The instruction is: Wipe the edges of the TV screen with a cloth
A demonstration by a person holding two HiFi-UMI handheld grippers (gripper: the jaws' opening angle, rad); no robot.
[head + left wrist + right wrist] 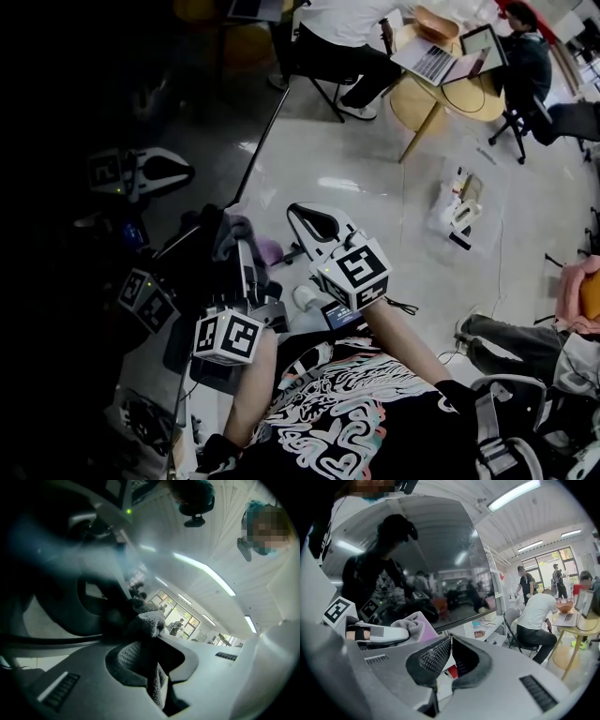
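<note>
The TV screen [75, 112] is a big dark panel at the left of the head view; it fills the upper left of the right gripper view as the TV screen [417, 559], mirroring me. My left gripper [246, 251] is shut on a grey-and-pink cloth [240, 232] held against the screen's lower right edge. Up close, the cloth [151, 623] bunches between the left gripper [147, 634] jaws. My right gripper [306, 216] hovers just right of the cloth, off the screen. Its jaws stand together with nothing in them, as the right gripper [451, 641] shows, next to the cloth [411, 623].
A white stand [494, 623] with small items runs under the TV. Seated people work at a round wooden table [450, 94] with a laptop at the back right. A white bag [457, 202] lies on the pale floor, and someone's legs [506, 342] stretch in from the right.
</note>
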